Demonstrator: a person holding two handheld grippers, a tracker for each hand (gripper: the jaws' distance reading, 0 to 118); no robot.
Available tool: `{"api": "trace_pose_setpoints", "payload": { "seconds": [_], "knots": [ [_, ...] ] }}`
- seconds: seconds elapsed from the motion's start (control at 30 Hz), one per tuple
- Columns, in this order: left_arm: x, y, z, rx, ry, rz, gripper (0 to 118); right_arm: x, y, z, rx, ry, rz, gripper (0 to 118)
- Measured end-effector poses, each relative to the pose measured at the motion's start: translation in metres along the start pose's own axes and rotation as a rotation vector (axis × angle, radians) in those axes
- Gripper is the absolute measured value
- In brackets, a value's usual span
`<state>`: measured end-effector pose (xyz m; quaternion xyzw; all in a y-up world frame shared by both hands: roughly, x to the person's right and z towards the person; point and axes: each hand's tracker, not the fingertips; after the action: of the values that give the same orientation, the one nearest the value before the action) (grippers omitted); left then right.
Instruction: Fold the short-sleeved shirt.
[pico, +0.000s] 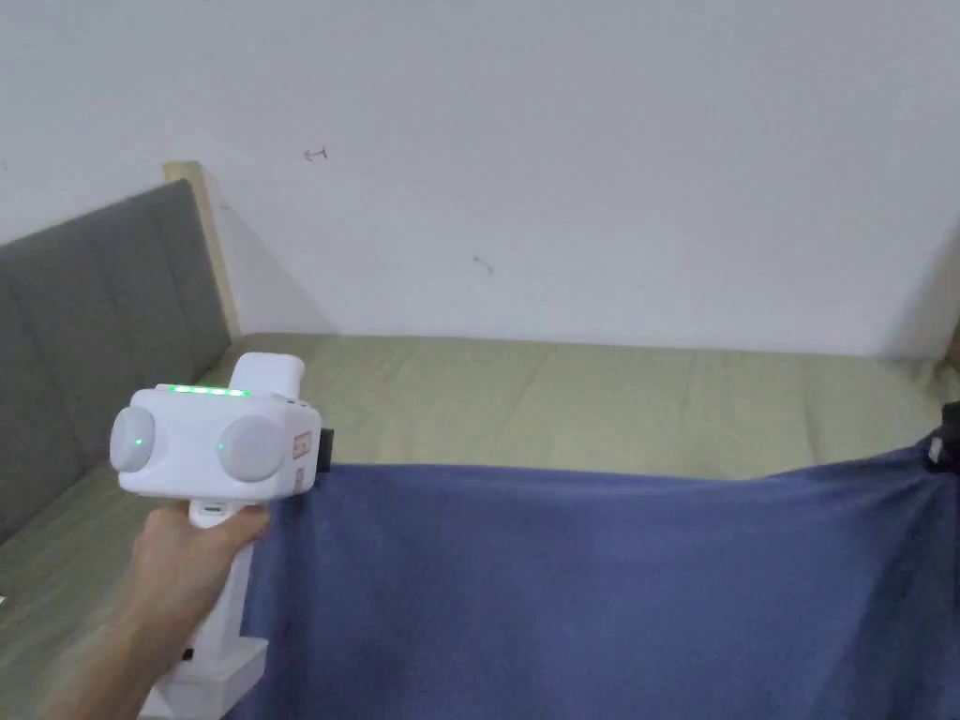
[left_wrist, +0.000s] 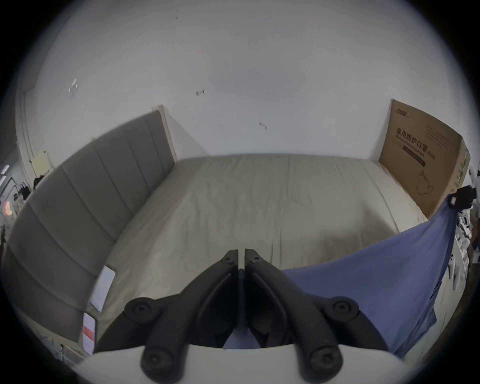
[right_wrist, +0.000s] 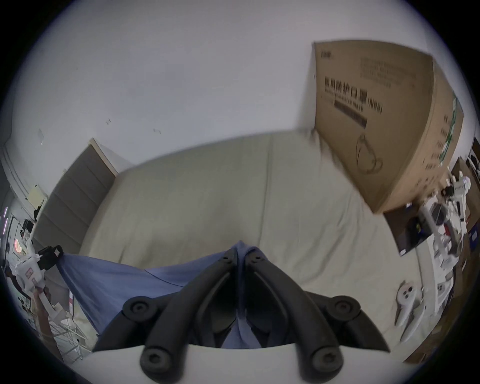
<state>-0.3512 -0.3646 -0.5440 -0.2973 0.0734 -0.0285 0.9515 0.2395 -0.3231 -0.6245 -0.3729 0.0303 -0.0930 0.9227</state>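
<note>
The blue short-sleeved shirt hangs stretched in the air above the green-sheeted bed, its top edge pinched at one corner between the closed jaws of the left gripper and at the other between those of the right gripper.

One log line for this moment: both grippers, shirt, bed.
left gripper: shut on shirt | right gripper: shut on shirt | shirt: stretched, lifted over bed
</note>
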Motion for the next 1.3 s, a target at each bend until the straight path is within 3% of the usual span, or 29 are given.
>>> {"api": "trace_pose_setpoints", "payload": {
  "seconds": [0.43,0.8,1.03,1.17,1.3],
  "knots": [
    [-0.026,0.147,0.060,0.173,0.066,0.028,2,-0.043,0.115,0.085,0.173,0.059,-0.043,4],
    [-0.026,0.245,0.091,0.300,0.070,0.081,2,-0.072,0.209,0.149,0.295,0.022,-0.024,4],
    [-0.020,0.273,0.104,0.379,0.070,0.085,2,-0.078,0.251,0.206,0.424,0.053,-0.097,4],
    [-0.011,0.264,0.096,0.363,0.097,0.056,2,-0.085,0.245,0.217,0.408,0.044,-0.065,4],
    [0.003,0.220,0.064,0.265,0.068,0.037,2,-0.074,0.217,0.182,0.311,-0.003,-0.055,4]
  ]
}}
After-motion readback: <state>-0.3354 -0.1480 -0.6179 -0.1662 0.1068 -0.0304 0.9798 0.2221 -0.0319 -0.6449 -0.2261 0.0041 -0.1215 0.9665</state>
